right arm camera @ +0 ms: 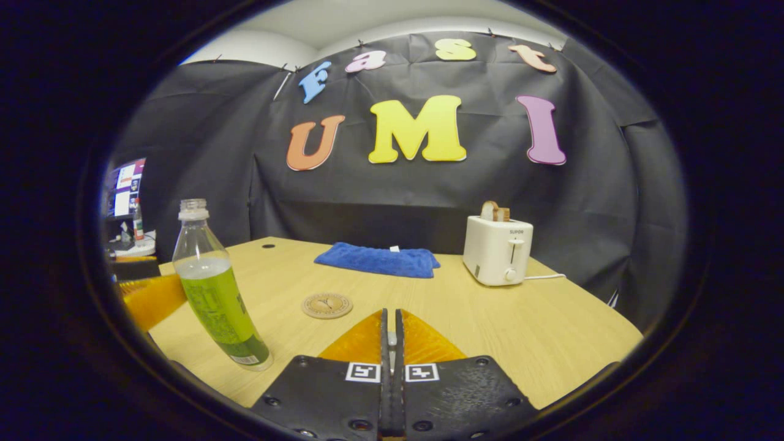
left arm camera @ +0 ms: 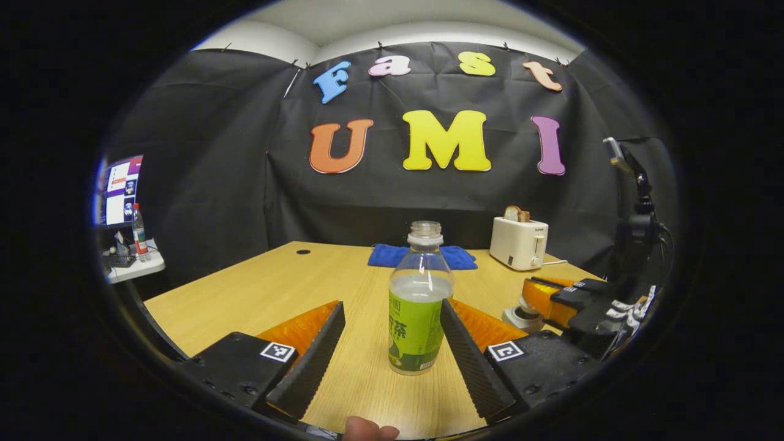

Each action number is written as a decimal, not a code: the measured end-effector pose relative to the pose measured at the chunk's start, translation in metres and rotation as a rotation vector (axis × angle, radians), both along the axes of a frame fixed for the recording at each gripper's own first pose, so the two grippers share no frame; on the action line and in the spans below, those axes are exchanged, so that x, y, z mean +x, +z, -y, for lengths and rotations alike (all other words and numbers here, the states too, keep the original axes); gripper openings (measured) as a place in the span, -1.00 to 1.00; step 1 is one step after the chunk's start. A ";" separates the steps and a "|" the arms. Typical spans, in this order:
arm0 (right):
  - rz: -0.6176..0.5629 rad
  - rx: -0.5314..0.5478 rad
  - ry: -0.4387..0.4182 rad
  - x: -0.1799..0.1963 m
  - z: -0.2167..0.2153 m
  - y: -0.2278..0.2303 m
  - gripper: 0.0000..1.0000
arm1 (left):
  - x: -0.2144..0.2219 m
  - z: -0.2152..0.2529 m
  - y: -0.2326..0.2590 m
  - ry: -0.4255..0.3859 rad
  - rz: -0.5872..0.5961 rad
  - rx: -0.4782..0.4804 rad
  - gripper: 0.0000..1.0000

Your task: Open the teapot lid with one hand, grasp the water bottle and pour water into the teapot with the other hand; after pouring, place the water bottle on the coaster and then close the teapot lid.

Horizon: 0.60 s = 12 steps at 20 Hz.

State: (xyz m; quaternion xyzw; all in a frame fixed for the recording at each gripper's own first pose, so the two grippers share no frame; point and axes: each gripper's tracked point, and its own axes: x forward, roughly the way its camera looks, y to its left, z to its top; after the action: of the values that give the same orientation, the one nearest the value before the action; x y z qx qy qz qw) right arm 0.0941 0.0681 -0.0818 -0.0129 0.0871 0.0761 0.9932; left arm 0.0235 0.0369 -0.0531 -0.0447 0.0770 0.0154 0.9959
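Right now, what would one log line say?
left tongs: open around water bottle | right tongs: shut, on lid knob | coaster: bare

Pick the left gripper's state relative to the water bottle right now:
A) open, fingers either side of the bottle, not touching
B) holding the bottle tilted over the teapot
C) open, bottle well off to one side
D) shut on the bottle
A: in the left gripper view the left gripper is spread open, with the water bottle standing upright on the table between its fingers, a gap on each side.
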 end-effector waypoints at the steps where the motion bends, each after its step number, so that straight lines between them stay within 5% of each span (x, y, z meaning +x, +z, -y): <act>1: 0.007 0.002 -0.001 -0.002 0.003 0.004 -1.00 | 0.001 0.000 -0.007 -0.005 -0.016 -0.006 0.96; 12: 0.028 -0.020 -0.017 -0.018 0.023 0.020 -1.00 | 0.029 0.019 -0.050 -0.072 -0.125 -0.054 0.96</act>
State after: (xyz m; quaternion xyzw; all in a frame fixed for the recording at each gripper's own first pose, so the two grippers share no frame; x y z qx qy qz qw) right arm 0.0762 0.0451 -0.0617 -0.0231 0.0742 0.0664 0.9948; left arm 0.0526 0.0183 -0.1035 -0.0676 0.1412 -0.0199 0.9875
